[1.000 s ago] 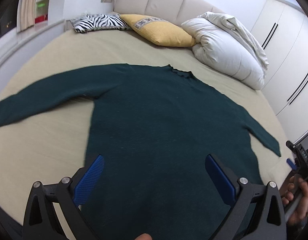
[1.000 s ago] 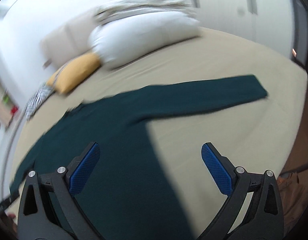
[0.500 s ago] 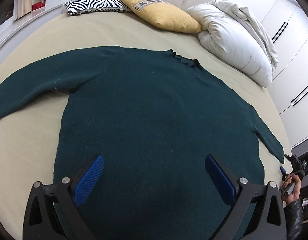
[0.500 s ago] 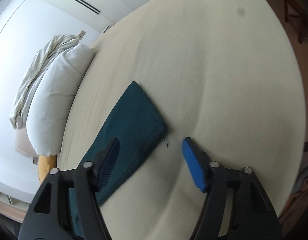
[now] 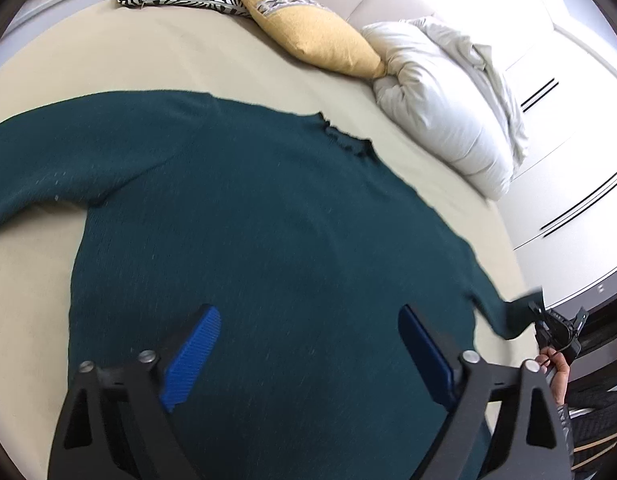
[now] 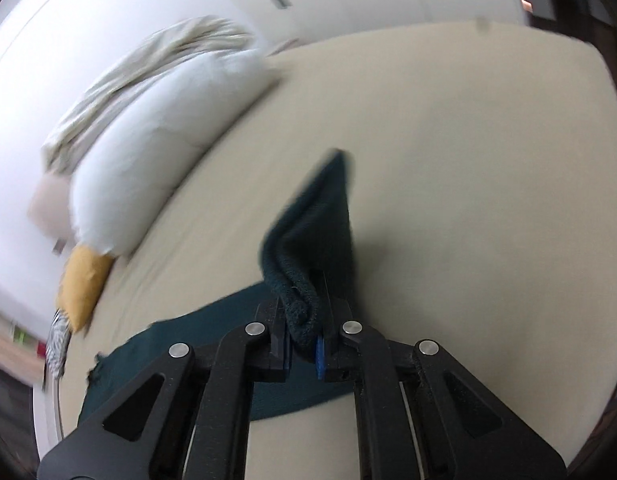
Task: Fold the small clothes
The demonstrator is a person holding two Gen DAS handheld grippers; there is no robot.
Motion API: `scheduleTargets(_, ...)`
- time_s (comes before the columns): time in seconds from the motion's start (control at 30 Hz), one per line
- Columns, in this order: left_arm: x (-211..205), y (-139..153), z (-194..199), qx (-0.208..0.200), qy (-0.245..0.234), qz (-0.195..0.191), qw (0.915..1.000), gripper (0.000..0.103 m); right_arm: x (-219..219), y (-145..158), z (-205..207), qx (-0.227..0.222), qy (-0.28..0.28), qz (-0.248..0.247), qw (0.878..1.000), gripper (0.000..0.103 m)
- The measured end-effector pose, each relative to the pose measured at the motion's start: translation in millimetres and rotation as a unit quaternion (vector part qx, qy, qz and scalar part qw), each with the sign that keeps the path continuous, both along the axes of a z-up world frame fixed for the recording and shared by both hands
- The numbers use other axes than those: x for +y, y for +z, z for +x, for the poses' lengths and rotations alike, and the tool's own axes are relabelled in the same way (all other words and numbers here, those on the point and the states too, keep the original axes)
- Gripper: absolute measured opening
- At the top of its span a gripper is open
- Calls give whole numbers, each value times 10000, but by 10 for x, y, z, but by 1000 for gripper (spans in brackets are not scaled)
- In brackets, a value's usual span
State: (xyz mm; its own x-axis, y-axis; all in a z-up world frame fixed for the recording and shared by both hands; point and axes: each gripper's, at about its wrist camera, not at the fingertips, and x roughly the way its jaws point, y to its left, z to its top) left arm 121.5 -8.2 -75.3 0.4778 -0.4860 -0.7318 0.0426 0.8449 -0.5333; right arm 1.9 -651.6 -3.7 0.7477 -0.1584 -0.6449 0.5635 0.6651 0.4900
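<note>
Your right gripper [image 6: 304,332] is closing on the cuff of the dark green sweater [image 5: 268,240], and the blue pads already press the bunched end of the sleeve [image 6: 320,224], which rises off the beige bed [image 6: 468,160] near its right edge. Your left gripper [image 5: 308,344] hangs over the lower body of the sweater with nothing between the fingers [image 5: 192,356], which stand wide apart while the jaws are closing a little. The sweater lies flat across the middle of the bed, neck toward the yellow cushion [image 5: 312,36] and white pillow [image 5: 440,100] at the head edge, the other sleeve reaching to the left edge.
</note>
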Motion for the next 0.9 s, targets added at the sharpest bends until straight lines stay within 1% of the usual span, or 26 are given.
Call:
scheduleTargets(0.07,50,24,53,-45,12,-143,9999,85,454,216,358,-161,584,-151,9981,7)
scheduleTargets(0.1,87,29,81,-42,24,-211,9998,85,752,312,569,-254,934,-176,9951,7)
scheduleTargets(0.2,201,34,134,-71,72,-424,9991,85,1559,416,1068,-397,1758,-183,9835,7)
scheduleTargets(0.27,296,40,167,-106,99,-546,9984,84,2120,355,1333,-403,2235,-94,9738,7)
scheduleTargets(0.33,406,36,195,-127,147,-659,9976,84,2663,209,1585,-325,2591,34,9653,7)
scheduleTargets(0.4,489,20,225,-135,181,-712,9972,84,3131,5,1800,-189,2958,140,9550,7)
scheduleTargets(0.43,538,0,252,-120,211,-730,9970,84,3310,-96,1848,-94,3065,145,9517,7)
scheduleTargets(0.47,565,-20,276,-99,232,-751,9969,84,3496,-211,1897,36,3156,112,9488,11)
scheduleTargets(0.5,584,-47,306,-70,244,-786,9966,84,3671,-313,1863,151,3200,28,9473,11)
scheduleTargets(0.53,596,-75,342,-36,247,-812,9964,84,3820,-398,1873,237,3312,-50,9432,13)
scheduleTargets(0.57,592,-94,373,-17,246,-818,9963,84,3928,-465,1868,276,3438,-64,9386,19)
scheduleTargets(0.6,575,-108,400,-3,227,-823,9963,84,4004,-497,1857,296,3488,-30,9367,25)
scheduleTargets(0.63,543,-124,437,21,185,-832,9964,84,4059,-515,1780,243,3526,36,9355,38)
scheduleTargets(0.67,482,-145,489,58,135,-832,9964,84,4131,-532,1609,144,3537,66,9352,52)
scheduleTargets(0.7,429,-153,524,78,96,-830,9965,84,4096,-475,1508,26,3547,43,9350,57)
scheduleTargets(0.73,344,-159,575,92,21,-830,9965,84,4147,-426,1373,-39,3558,-39,9345,64)
scheduleTargets(0.77,244,-163,629,94,-63,-807,9967,84,4105,-363,1274,-88,3568,-114,9341,66)
scheduleTargets(0.83,15,-179,760,121,-264,-696,9972,84,4011,-246,1016,-167,3650,-185,9307,66)
scheduleTargets(0.87,-76,-189,814,139,-336,-629,9974,84,3932,-188,882,-189,3623,-265,9315,66)
scheduleTargets(0.9,-179,-207,883,168,-410,-539,9976,84,3789,-119,773,-199,3495,-477,9355,66)
